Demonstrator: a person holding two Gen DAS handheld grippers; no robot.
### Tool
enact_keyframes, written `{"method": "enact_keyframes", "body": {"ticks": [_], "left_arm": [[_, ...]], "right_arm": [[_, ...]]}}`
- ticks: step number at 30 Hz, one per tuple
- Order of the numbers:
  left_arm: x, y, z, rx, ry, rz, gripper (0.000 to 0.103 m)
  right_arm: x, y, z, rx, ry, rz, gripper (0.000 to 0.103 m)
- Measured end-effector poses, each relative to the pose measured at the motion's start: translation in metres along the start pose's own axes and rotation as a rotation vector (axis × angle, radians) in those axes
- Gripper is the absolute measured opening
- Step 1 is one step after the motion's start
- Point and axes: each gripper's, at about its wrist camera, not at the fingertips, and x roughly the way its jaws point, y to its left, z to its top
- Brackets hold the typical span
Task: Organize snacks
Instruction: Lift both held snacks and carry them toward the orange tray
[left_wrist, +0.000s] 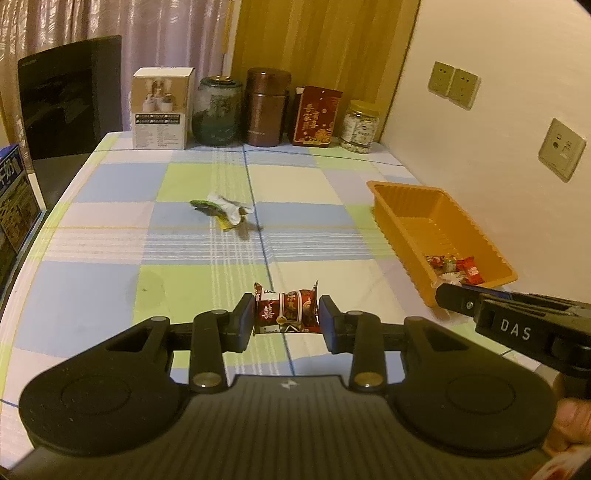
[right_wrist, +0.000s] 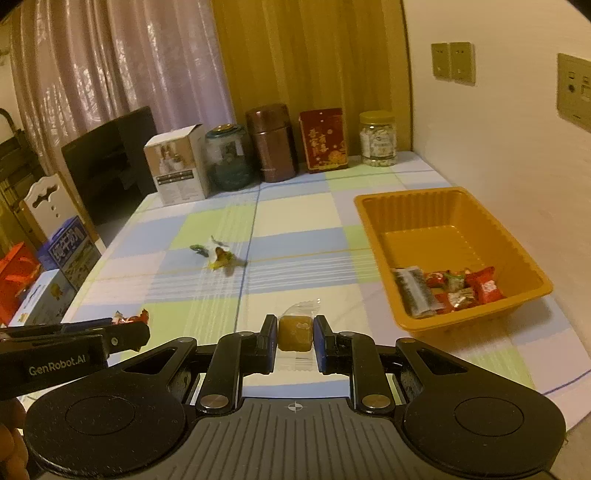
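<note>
A: The left gripper (left_wrist: 286, 317) is clamped on a dark red wrapped snack (left_wrist: 285, 309), pads pressing its two short sides, so the packet's long axis runs across from finger to finger with its printed face up. It hangs above the table (left_wrist: 110, 280).

B: And the right gripper (right_wrist: 294, 334)?

A: Closed on a brown block candy in clear wrap (right_wrist: 294, 332), the clear wrapper's crimped ends sticking out ahead of and behind the pads, above the table too.

B: What is the surface?

A: A checked cloth of blue, green and white squares. A cream wall with sockets runs along the right side; curtains and a wooden panel are at the far end.

B: Where do the other snacks lie?

A: An orange tray (right_wrist: 376, 221) sits near the wall, with several red wrapped sweets (right_wrist: 461, 288) and a dark packet in its near corner. A small heap of loose candies (left_wrist: 223, 210) lies mid-table, well apart from the tray.

B: Anything else?

A: Along the far edge stand a white carton (left_wrist: 162, 107), a glass jar (left_wrist: 216, 110), a brown canister (left_wrist: 267, 107), a red tin (left_wrist: 316, 116) and a plastic jar (left_wrist: 360, 127). Nothing stands between the grippers and the tray.
</note>
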Motion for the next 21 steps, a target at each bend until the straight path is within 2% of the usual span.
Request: {"method": "enact_keyframes", "body": {"ticks": [21], "left_arm": [[0.013,-0.063,0.011,0.060,0.025,-0.110,0.033]], "right_arm": [[-0.032,-0.066,0.004,0.088,-0.036,-0.099,0.021]]}}
